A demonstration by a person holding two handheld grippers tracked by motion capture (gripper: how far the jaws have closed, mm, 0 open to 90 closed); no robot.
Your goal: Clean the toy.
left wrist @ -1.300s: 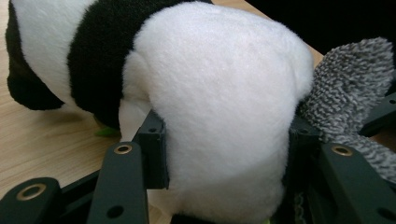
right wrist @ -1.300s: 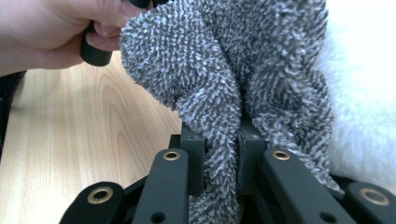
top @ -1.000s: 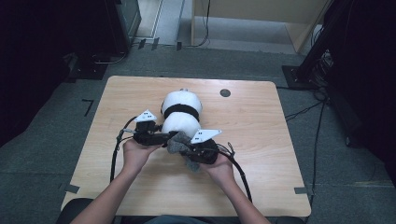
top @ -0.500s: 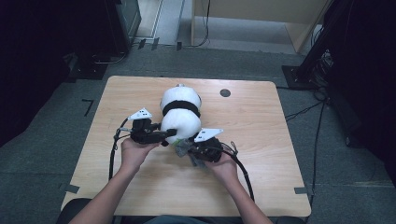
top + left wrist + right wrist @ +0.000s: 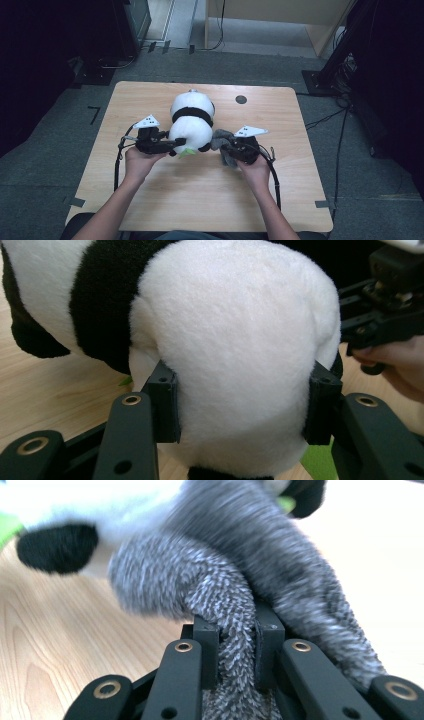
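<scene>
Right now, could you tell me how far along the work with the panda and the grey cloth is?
Done: both grips are made. The left gripper clamps the plush panda around its white body; the right gripper pinches the grey cloth.
In hand: the cloth is bunched against the panda's lower end.
Left: it still hangs as a wad, covering nothing, so any wrapping or wiping looks barely begun.

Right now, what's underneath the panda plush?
Under the panda plush a green piece pokes out at its near edge, lying on the wooden table. How far it runs beneath is covered by the plush.
</scene>
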